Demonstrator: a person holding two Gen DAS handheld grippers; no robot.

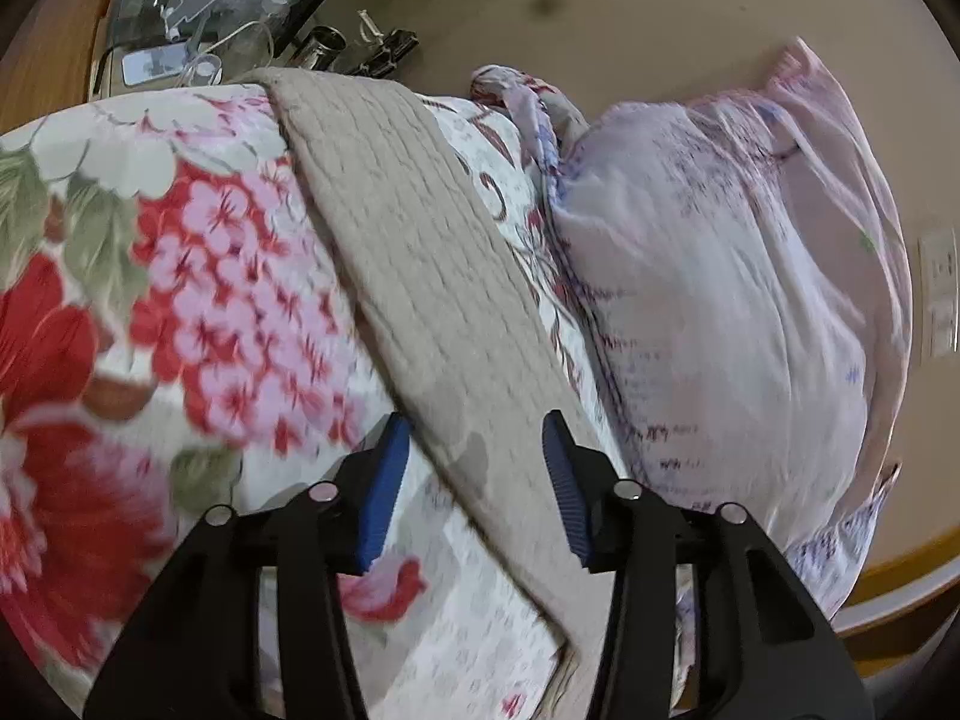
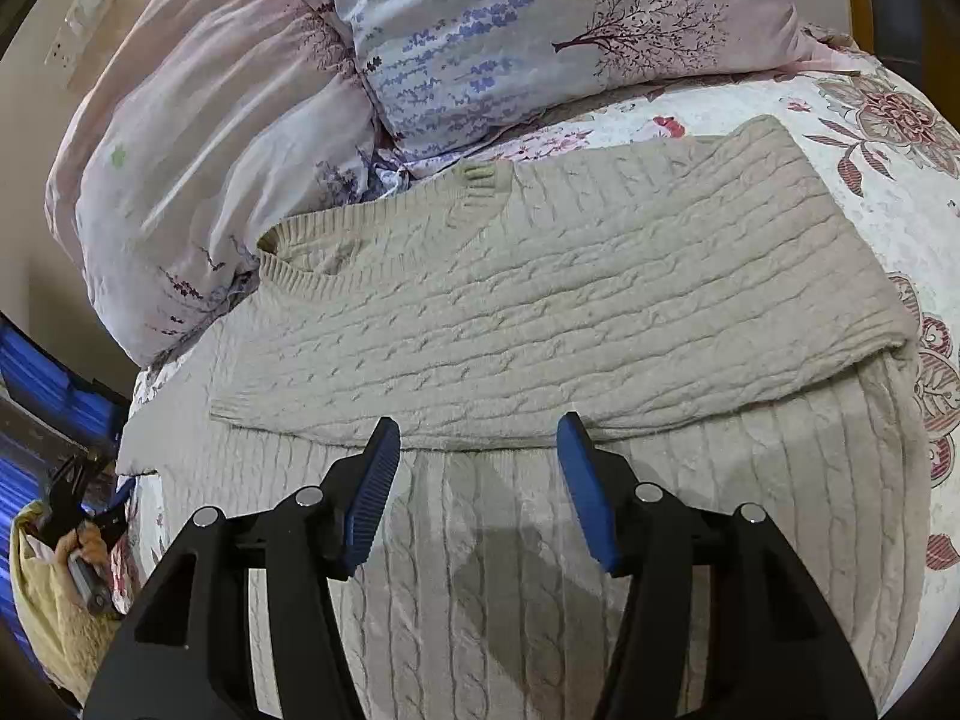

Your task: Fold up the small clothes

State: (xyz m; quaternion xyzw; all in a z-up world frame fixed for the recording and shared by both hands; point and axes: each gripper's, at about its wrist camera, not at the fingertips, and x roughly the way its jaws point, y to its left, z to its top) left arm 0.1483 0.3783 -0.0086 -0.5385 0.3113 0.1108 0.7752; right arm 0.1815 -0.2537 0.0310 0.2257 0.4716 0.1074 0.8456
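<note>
Although the beige cable-knit sweater (image 2: pixel 540 312) already has one portion turned over across its own body, so that a band with sideways-running cables lies on top of a lower panel whose cables run towards the camera, I would judge the folding only partly done: the garment is still a broad slab on the floral quilted bedspread (image 2: pixel 870 192), and at least one more fold looks needed to make it compact. It lies in the middle of the bed, with the lavender-printed pillows (image 2: pixel 510 42) pressed against it from eleven to one o'clock in the right wrist view. The right gripper (image 2: pixel 477 486) hovers above the lower panel at six o'clock, angled down at the edge of the folded band, its blue ribbed pads standing apart with nothing between them but the knit some way beneath. The left gripper (image 1: pixel 474 492) points down along the sweater (image 1: pixel 420 276), seen there as a tan strip running from eleven o'clock towards six, with the red-and-pink flowers of the bedspread (image 1: pixel 180 300) at nine and a pale pillow (image 1: pixel 720 276) at two; its fingers are likewise parted and hold nothing. That view is smeared, so how close its tips are to the cloth I cannot tell.
</note>
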